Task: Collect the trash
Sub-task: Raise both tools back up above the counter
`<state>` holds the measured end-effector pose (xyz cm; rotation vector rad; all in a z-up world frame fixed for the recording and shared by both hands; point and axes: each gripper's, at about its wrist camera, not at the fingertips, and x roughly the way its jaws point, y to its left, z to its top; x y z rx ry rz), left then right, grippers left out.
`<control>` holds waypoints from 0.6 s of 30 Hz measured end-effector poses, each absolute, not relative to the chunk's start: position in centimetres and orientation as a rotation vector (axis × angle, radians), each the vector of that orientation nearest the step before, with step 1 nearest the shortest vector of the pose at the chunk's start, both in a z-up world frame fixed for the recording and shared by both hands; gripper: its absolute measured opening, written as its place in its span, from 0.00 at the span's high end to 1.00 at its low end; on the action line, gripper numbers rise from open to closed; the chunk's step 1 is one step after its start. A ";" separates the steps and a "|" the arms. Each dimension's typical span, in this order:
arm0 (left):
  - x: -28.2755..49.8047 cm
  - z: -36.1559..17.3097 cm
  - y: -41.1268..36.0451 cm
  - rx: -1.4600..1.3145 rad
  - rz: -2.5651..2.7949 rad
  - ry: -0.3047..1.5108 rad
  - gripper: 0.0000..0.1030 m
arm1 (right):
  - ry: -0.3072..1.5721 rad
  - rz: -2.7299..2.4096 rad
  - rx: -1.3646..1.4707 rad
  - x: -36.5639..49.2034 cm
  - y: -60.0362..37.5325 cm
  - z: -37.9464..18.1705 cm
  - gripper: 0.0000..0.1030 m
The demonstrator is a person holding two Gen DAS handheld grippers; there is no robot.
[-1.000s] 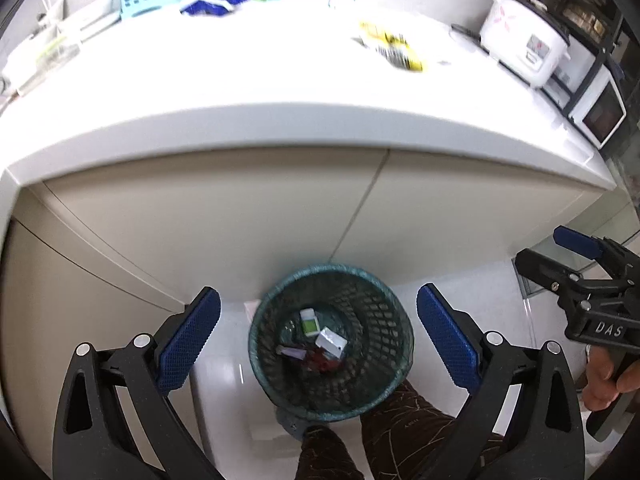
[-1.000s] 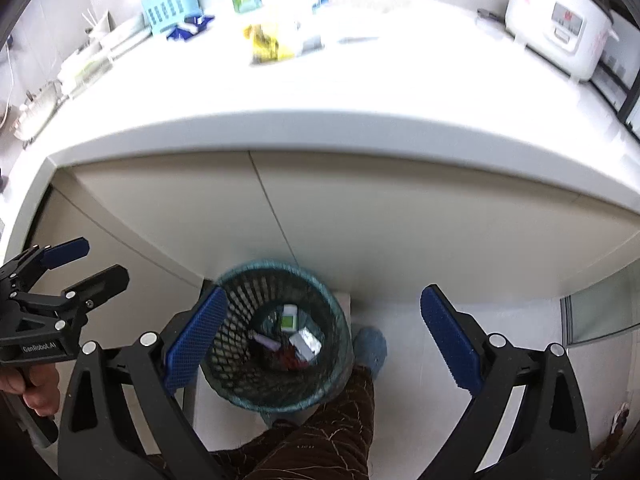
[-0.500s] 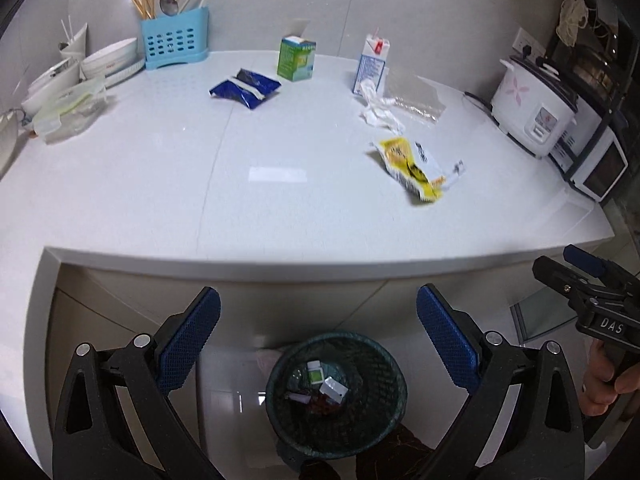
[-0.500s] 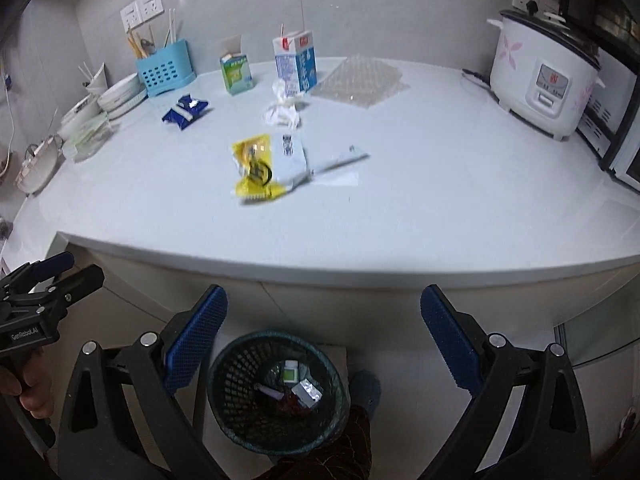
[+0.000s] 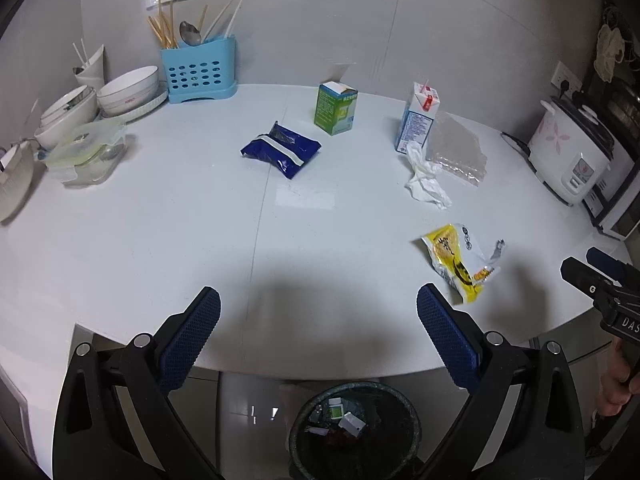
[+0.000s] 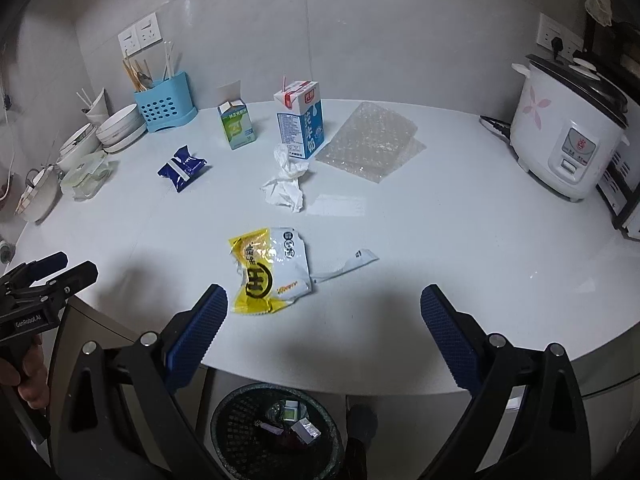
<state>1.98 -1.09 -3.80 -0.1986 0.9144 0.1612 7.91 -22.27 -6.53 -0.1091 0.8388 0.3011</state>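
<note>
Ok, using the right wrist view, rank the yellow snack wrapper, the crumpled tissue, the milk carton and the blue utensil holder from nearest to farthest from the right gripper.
1. Yellow snack wrapper: just ahead of the right gripper, toward its left finger.
2. Crumpled tissue: mid-counter, beyond the wrapper.
3. Milk carton: upright right behind the tissue.
4. Blue utensil holder: far left, against the wall.

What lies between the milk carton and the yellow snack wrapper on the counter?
A crumpled white tissue lies between the milk carton and the yellow snack wrapper, touching the carton's base; bare counter follows. The right wrist view shows it best.
</note>
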 end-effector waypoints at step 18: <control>13.4 -5.9 4.4 -0.297 0.318 0.974 0.07 | 0.924 0.368 -0.192 19.0 -16.4 -7.9 0.15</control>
